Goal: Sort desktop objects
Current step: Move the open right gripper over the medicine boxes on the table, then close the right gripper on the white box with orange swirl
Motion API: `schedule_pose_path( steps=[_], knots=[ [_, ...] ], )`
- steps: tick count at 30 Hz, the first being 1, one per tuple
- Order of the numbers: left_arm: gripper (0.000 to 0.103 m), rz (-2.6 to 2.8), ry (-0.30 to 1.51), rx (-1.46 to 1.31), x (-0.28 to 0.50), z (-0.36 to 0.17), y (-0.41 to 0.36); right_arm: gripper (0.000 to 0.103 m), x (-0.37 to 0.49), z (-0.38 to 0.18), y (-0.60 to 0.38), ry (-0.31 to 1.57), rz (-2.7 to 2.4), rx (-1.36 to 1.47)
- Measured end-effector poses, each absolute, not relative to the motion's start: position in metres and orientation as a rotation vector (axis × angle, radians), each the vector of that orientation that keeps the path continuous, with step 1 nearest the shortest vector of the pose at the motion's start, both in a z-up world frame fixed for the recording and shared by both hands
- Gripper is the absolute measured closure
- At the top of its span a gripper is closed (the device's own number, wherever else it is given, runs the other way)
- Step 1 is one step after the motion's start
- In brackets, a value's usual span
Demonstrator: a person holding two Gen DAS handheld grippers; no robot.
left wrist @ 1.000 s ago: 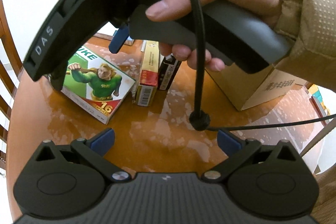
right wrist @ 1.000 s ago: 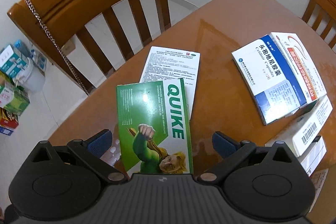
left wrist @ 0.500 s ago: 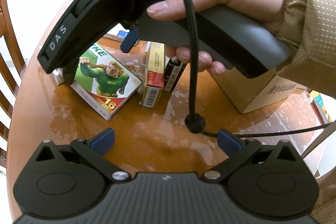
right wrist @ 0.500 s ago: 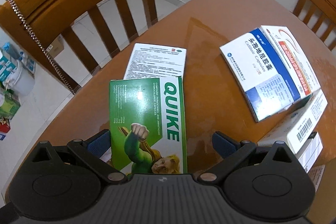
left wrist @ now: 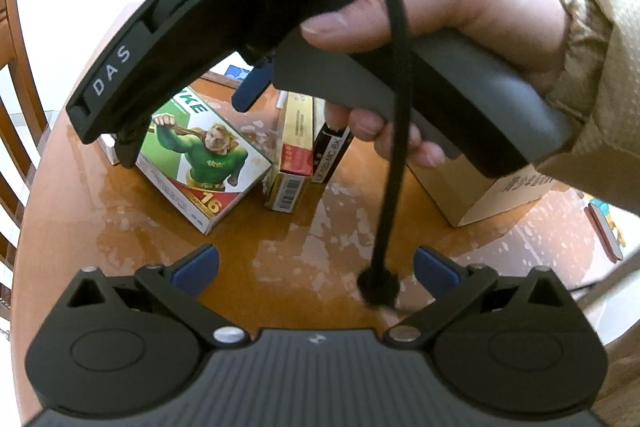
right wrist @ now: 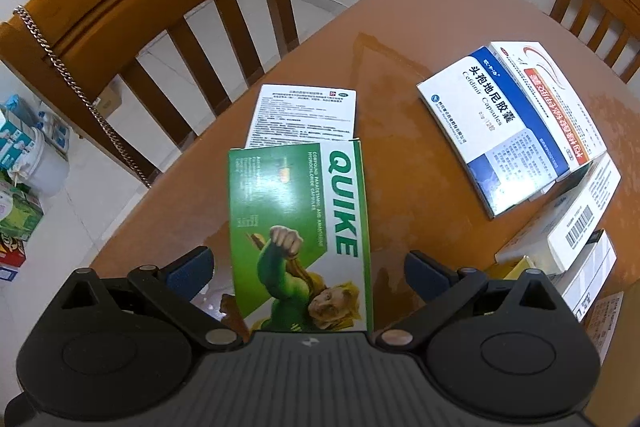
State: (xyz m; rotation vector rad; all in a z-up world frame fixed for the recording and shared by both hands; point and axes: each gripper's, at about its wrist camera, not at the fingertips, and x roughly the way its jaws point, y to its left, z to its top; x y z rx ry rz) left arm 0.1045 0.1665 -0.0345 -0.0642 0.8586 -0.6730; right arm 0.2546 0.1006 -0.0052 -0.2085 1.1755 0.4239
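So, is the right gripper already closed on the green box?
No, the right gripper is open, and its blue fingers stand apart on both sides of the green box.

This looks like a home dining area. A round wooden worktop (right wrist: 400,27) fills the middle of the right wrist view, with a slatted wooden dining chair (right wrist: 160,7) at upper left and a second chair (right wrist: 596,15) at upper right. The floor is pale tile (right wrist: 168,67). At the left edge, household cartons (right wrist: 16,211) and a white bucket (right wrist: 44,163) stand on it.
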Motion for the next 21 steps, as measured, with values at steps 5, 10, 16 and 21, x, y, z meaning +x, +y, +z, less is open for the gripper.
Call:
schedule_pose_path(
  steps=[5,10,16,21],
  knots=[
    [0.0,-0.676,0.856,-0.081,0.107,-0.033,0.168,0.0,0.256,0.003,0.095,1.148,0.432,-0.189],
    [0.0,-0.671,0.852,-0.154,0.113,-0.026,0.174,0.0,0.275,0.039,0.071,1.04,0.459,-0.199],
    [0.0,-0.669,0.812,-0.26,0.128,-0.003,0.182,0.0,0.346,0.065,0.018,0.952,0.345,-0.353],
    [0.0,-0.685,0.773,-0.269,0.144,0.008,0.176,0.0,0.402,0.047,-0.014,1.01,0.309,-0.384]
  ],
)
